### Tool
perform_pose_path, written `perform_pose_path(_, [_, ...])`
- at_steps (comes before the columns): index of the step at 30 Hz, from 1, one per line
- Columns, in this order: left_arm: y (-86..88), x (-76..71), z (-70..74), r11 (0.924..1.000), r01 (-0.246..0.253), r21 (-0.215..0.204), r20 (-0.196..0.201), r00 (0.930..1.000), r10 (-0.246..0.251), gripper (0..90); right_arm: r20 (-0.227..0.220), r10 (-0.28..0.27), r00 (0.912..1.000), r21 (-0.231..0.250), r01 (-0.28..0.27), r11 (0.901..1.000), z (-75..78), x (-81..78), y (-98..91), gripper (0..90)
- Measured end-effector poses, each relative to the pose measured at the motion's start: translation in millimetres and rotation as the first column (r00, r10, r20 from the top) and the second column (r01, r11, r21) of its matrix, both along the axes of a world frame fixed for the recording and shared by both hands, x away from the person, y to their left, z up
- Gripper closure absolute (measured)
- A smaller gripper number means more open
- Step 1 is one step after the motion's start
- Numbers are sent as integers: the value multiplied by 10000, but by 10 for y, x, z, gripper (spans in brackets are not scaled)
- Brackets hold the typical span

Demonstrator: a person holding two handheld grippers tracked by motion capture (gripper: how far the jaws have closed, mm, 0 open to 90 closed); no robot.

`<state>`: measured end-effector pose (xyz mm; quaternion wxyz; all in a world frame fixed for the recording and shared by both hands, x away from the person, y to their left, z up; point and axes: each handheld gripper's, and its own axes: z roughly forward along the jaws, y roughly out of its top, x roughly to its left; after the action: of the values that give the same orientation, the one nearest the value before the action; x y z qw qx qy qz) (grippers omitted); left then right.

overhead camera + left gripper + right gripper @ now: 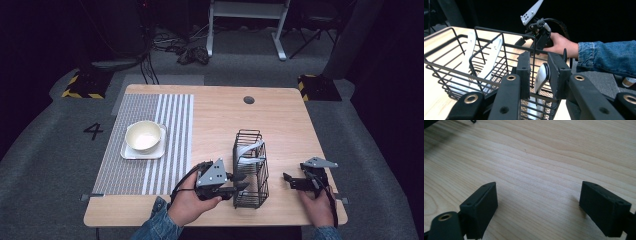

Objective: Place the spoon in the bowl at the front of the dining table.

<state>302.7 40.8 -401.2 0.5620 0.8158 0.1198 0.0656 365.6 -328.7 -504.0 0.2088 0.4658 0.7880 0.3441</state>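
Plate (541, 76) edge sits between the narrowed left gripper (537, 75) jaws at the black wire rack (250, 167); right gripper (539, 205) gapes wide above bare table (544, 157).

Wire rack (251, 170) on the counter (285, 120) between my claws, plates (541, 75) in it at my left claw (242, 181), bowl (144, 136) far left behind.

- The wire rack (250, 170) is seen in black, with white plates (541, 76) in it.
- The table (285, 120) is shown in pale wood grain.
- The placemat (150, 145) is patterned in grey and white stripes.
- A cream bowl (143, 135) is set on a white square plate (131, 153).
- Both sleeves (606, 57) are seen in blue denim.
- Black is shown on the left gripper (239, 185) and the right gripper (287, 179).
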Motion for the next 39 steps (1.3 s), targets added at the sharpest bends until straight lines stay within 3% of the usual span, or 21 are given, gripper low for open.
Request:
perform_pose_path(12, [-81, 24, -129, 9989, 73, 473, -95, 9999, -68, 803, -1, -4, 10000, -1, 4, 10000, 0, 0, 0, 150])
perform_pose_path(16, [-91, 22, -134, 9985, 5, 546, 127, 9999, -12, 818, 0, -4, 10000, -1, 4, 10000, 0, 0, 0, 150])
perform_pose_path(24, [-76, 63, -143, 9987, -307, 401, 261, 9992, 297, 843, 1, -5, 10000, 0, 5, 10000, 0, 0, 0, 150])
perform_pose_path(33, [-127, 107, -120, 9987, -261, 446, 165, 9995, 254, 848, 4, -9, 10000, -7, 10, 10000, 0, -1, 0, 150])
perform_pose_path(39, [-114, 107, -34, 9997, -167, 170, 290, 9994, 162, 848, 4, -10, 10000, -5, 10, 10000, 0, -1, 0, 150])
